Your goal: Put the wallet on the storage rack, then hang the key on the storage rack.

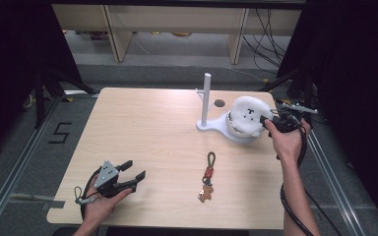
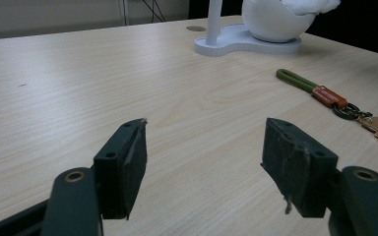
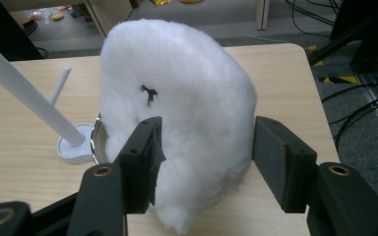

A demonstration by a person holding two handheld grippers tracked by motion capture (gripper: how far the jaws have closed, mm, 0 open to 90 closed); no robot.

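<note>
A fluffy white plush [image 1: 248, 114] with small black face marks sits in the bowl [image 1: 238, 134] of a white stand [image 1: 206, 98] with an upright pole, at the table's far right. My right gripper [image 1: 266, 122] is open at the plush's right side. In the right gripper view its jaws straddle the plush [image 3: 177, 113], the left pad against the fur and the right pad at its edge. My left gripper [image 1: 135, 169] is open above the near left of the table, with nothing between its pads [image 2: 128, 167]. A keychain [image 1: 208, 177] with a green loop lies in the near middle.
The keychain [image 2: 330, 96] lies to the right ahead of the left gripper, and the stand [image 2: 216, 46] is farther off. A round cable hole [image 1: 219, 103] sits behind the stand. Shelving legs and cables stand beyond the far table edge.
</note>
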